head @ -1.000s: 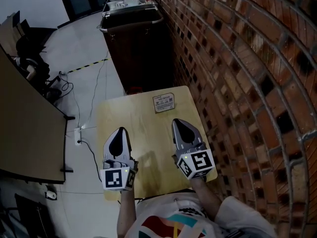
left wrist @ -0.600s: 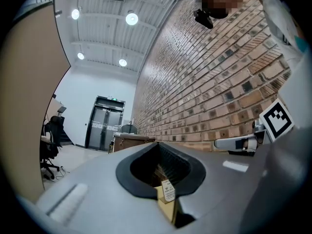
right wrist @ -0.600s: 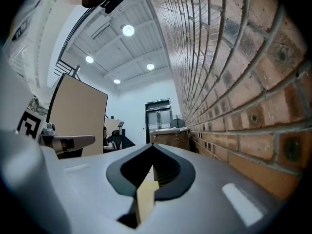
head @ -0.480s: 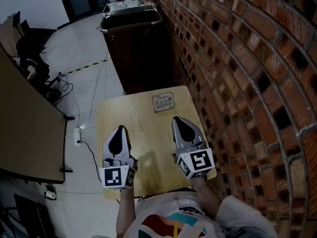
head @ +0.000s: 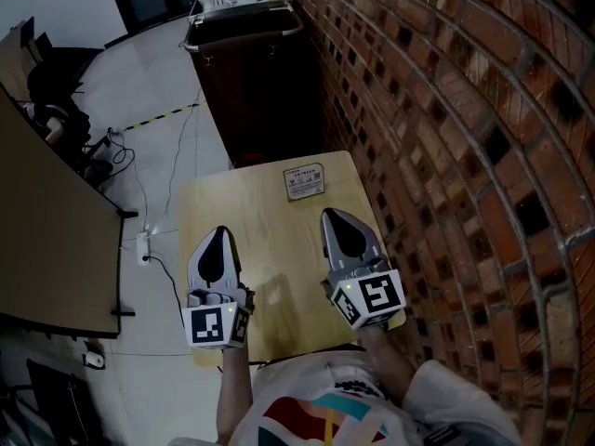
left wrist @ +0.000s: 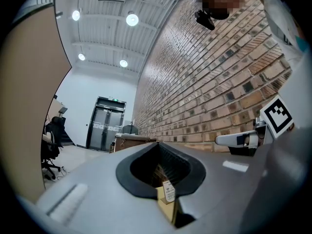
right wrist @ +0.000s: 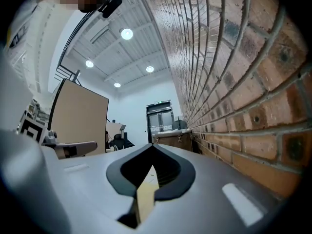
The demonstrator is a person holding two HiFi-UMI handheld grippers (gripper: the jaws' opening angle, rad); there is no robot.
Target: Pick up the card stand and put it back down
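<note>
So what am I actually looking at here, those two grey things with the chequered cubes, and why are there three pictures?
There is no robot here. A person holds a grey hand tool in each hand: the left gripper and the right gripper. The cubes with black-and-white squares are part of those tools.

The head view comes from a camera on the person's head, looking steeply down. The other two pictures come from a camera riding on each gripper, looking along its jaws.

Both pairs of jaws are shut, with nothing held. The grippers are over the near half of a small light wooden table beside a red brick wall. Near the table's far edge sits the small card stand with a printed card, which nothing is touching.
</note>
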